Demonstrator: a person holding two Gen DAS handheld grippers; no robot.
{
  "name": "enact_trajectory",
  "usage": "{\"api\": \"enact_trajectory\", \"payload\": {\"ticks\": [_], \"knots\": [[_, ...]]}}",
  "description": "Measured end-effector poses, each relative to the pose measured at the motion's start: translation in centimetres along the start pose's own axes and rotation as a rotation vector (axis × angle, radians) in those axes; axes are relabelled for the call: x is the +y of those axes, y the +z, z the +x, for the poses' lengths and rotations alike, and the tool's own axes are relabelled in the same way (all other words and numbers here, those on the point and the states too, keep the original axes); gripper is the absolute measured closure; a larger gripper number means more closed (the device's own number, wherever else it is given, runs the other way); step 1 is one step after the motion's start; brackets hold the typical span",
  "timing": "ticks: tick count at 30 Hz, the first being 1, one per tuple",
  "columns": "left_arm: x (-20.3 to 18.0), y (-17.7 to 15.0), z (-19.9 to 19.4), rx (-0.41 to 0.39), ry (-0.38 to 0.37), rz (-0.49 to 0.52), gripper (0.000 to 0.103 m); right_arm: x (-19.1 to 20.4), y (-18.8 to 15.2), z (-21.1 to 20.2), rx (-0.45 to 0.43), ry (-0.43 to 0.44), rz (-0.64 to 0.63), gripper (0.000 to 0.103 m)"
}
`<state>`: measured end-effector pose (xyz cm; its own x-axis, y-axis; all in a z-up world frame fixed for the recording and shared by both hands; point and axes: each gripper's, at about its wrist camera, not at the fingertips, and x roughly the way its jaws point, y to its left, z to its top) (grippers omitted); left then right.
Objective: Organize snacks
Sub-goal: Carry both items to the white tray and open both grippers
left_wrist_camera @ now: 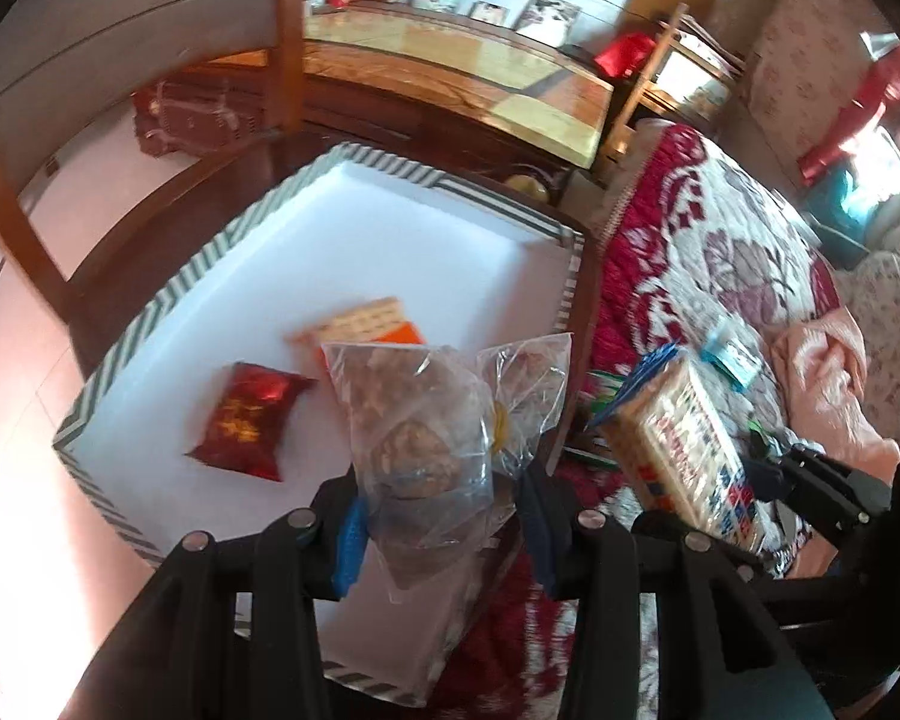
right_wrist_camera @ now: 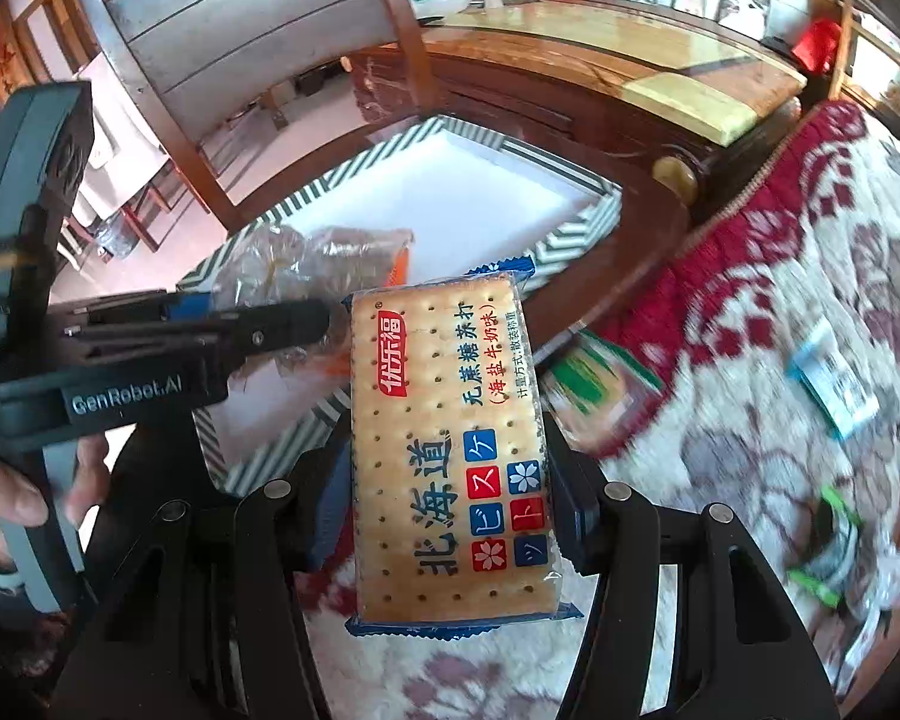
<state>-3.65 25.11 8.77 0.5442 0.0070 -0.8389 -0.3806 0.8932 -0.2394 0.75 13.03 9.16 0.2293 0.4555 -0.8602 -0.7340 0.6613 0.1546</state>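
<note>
In the striped tray (left_wrist_camera: 150, 324), at ten o'clock, a red packet (left_wrist_camera: 246, 420) and an orange cracker pack (left_wrist_camera: 372, 324) already lie. The left tongs (left_wrist_camera: 444, 516) pinch a clear bag of walnuts (left_wrist_camera: 414, 438) above its near edge; the right tongs (right_wrist_camera: 450, 510) pinch a soda-cracker pack (right_wrist_camera: 450, 450) over the bed quilt (right_wrist_camera: 780, 312). At three o'clock, blurred packets, perhaps three, remain.

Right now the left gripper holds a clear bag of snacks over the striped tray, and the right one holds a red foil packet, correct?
Not quite. The right gripper holds a cracker pack, as the right wrist view shows; the red packet lies in the tray.
</note>
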Motion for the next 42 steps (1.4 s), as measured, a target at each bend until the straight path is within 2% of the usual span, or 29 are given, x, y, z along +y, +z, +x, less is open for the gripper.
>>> {"api": "enact_trajectory", "payload": {"ticks": [16, 28, 33, 38, 42], "knots": [[6.3, -0.4, 1.5, 0.034, 0.063, -0.121, 0.057, 2.3, 7.4, 6.0, 0.040, 0.037, -0.002, 0.047], [6.8, -0.3, 2.3, 0.037, 0.106, -0.104, 0.056, 2.6, 8.7, 10.9, 0.095, 0.039, 0.038, 0.047], [7.0, -0.3, 2.4, 0.034, 0.123, -0.120, 0.052, 3.4, 9.0, 11.5, 0.099, 0.047, 0.032, 0.047], [7.1, -0.5, 2.6, 0.044, 0.135, -0.127, 0.035, 2.8, 8.6, 10.5, 0.078, 0.088, 0.110, 0.046], [6.9, -0.7, 2.3, 0.044, 0.143, -0.135, 0.030, 2.4, 8.0, 8.6, 0.032, 0.116, 0.154, 0.046]]}}
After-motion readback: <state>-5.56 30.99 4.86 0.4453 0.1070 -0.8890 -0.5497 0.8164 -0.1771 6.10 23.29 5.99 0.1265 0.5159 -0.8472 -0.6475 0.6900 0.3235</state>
